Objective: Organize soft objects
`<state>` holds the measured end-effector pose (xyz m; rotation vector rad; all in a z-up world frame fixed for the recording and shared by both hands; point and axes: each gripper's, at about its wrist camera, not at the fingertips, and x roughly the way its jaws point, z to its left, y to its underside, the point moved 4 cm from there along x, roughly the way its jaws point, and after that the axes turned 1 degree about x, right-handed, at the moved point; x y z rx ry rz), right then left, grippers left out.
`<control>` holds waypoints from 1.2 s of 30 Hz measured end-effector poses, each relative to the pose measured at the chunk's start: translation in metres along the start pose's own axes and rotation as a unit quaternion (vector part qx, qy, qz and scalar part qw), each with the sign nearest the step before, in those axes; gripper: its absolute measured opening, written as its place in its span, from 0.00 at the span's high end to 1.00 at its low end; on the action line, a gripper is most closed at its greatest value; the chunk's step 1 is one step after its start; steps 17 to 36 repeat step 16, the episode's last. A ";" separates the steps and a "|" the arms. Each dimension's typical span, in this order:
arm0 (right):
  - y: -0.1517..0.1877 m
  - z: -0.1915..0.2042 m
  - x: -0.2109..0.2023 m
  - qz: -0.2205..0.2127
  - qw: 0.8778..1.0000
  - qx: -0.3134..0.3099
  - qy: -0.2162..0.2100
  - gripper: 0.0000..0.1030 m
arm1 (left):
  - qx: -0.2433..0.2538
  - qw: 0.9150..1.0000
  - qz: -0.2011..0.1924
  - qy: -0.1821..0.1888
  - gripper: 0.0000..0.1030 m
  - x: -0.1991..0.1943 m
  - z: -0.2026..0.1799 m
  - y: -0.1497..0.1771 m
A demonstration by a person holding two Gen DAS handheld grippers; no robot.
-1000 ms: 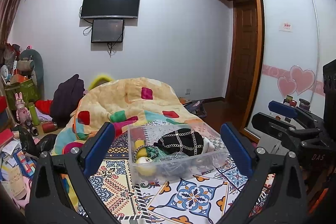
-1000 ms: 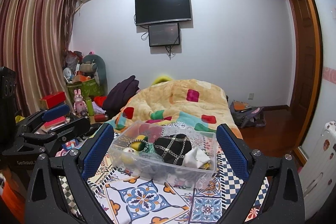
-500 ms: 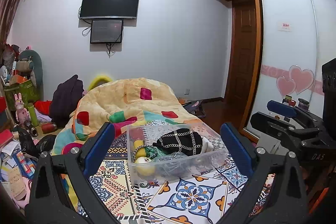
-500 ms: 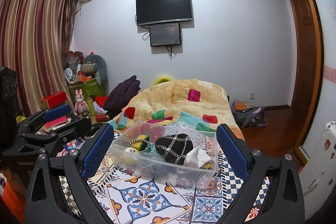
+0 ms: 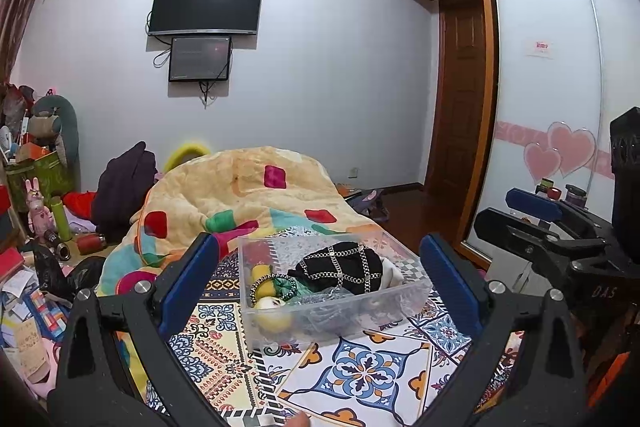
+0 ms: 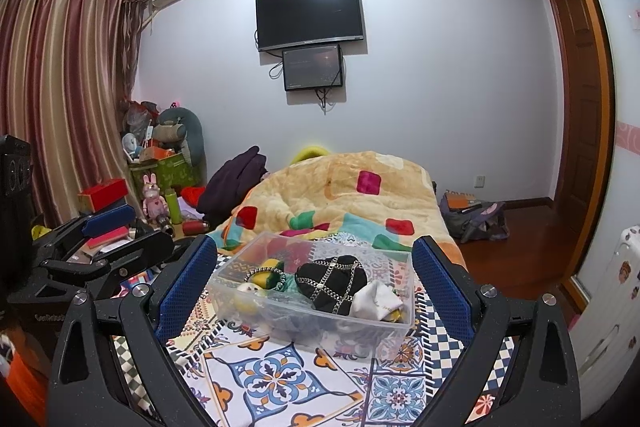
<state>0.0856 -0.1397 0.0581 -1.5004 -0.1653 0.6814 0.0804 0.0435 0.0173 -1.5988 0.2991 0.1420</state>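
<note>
Clear plastic formed the bin that we took as our landmark; it sat on the patterned tile-print cloth covering the near end of the bed. Inside the bin lay the soft things: a black pouch crossed with silver chain near the middle, a white cloth just beside it toward the right end of the bin, a yellow and green item toward the left end, and a pale round ball against the near left wall. We could not tell what else was tucked under the pouch.

We held our left gripper back from the bin with its blue-padded fingers spread wide, gripping nothing, and the bin showed between them. Our right gripper hung the same way, fingers parted and free, framing the bin from its other near corner. Each tool appeared at the edge of the other's view, off to the side of the bin and apart from it.

Behind the bin a yellow quilt with coloured patches lay heaped on the bed. Far beyond the bin a dark television hung on the wall.
</note>
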 end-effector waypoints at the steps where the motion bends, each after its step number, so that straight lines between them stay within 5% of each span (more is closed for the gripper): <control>1: 0.000 0.000 0.000 0.000 1.000 -0.001 0.000 0.05 | 0.001 1.000 -0.001 0.000 0.01 0.000 0.000 0.000; 36: 0.003 0.001 0.002 0.006 1.000 -0.003 0.000 0.05 | -0.004 1.000 0.002 -0.001 0.01 0.001 0.002 0.000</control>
